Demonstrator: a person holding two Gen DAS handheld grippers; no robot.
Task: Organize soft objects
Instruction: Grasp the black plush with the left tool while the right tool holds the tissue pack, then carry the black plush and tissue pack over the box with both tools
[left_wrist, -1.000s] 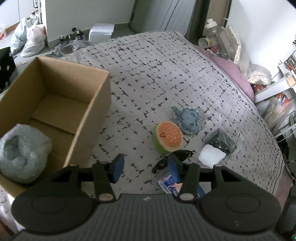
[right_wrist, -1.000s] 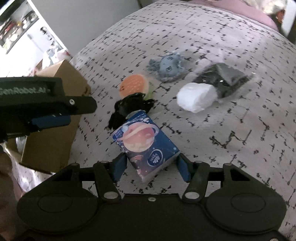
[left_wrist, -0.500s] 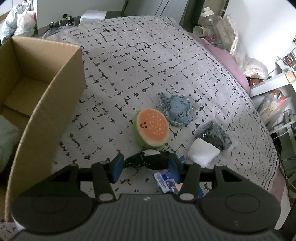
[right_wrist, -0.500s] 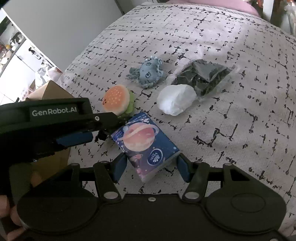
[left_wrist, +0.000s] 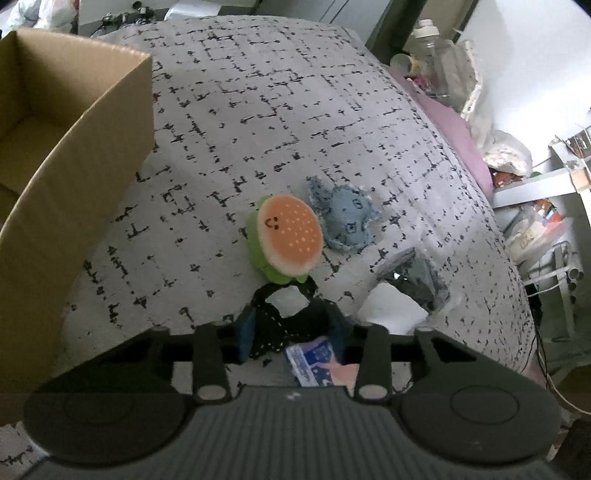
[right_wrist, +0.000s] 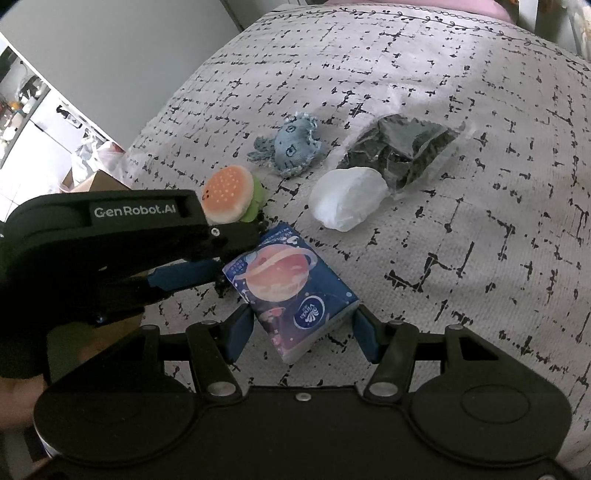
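My left gripper (left_wrist: 291, 332) is open with its blue pads on either side of a black dotted fabric piece (left_wrist: 275, 325) lying on the bed; the jaws do not press it. Beyond it lie a burger plush (left_wrist: 286, 240) and a blue denim plush (left_wrist: 343, 221). My right gripper (right_wrist: 301, 334) is open around a blue tissue pack (right_wrist: 291, 291) with a planet print; the pads stand close to its sides. The left gripper (right_wrist: 207, 266) shows in the right wrist view beside the burger plush (right_wrist: 229, 199).
An open cardboard box (left_wrist: 74, 155) stands at the left on the bed. A white soft bundle (right_wrist: 347, 197), a clear bag of dark fabric (right_wrist: 402, 151) and the denim plush (right_wrist: 295, 147) lie further out. Cluttered shelves (left_wrist: 535, 206) stand beyond the bed's right edge.
My left gripper has moved right, away from the box, and come down around the black fabric. My right gripper has stayed around the tissue pack.
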